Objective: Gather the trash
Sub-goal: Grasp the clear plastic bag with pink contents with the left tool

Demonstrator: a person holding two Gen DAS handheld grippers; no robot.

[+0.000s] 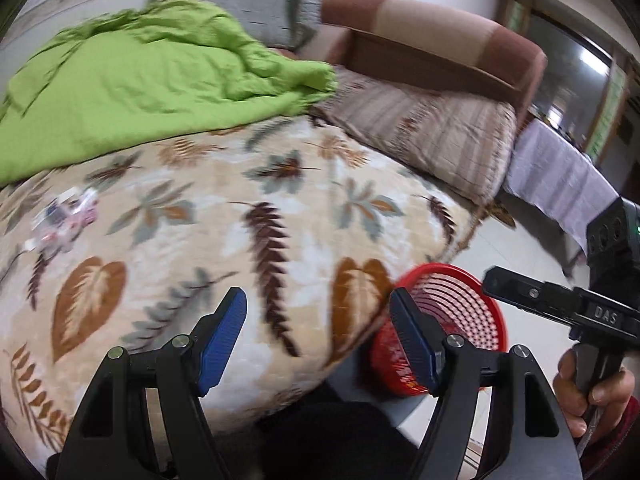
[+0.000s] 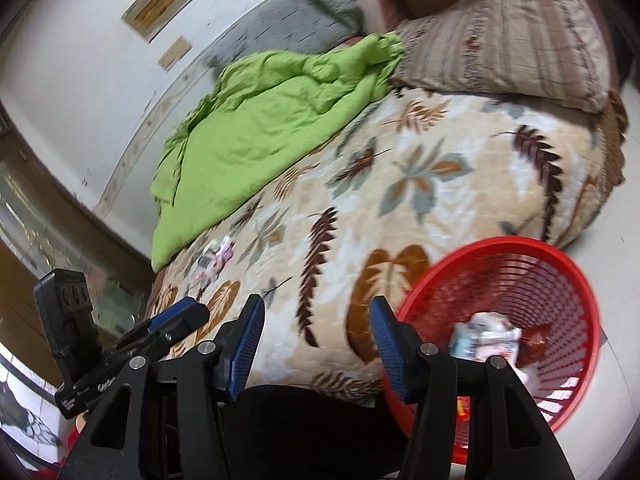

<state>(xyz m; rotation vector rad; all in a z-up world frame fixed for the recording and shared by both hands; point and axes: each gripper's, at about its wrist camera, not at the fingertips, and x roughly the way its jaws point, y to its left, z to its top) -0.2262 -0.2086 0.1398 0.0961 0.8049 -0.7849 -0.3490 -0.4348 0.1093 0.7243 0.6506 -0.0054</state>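
Left gripper [image 1: 318, 336] is standing spread over the leaf-print bed [image 1: 248, 200], nothing between its blue pads [image 1: 226, 336]. Right gripper [image 2: 316, 344] is likewise spread and empty, its jaws apart above the bed edge; a hand [image 1: 592, 392] is gripping its handle in the left view. A red basket [image 2: 568, 280] is sitting on the floor against the bed, holding crumpled wrappers [image 2: 488, 336]. More trash [image 1: 64, 220], a blurred pink-and-white packet, is lying on the bed near the green quilt [image 1: 152, 80], well apart from both grippers. A striped pillow [image 1: 432, 128] is resting beside the quilt.
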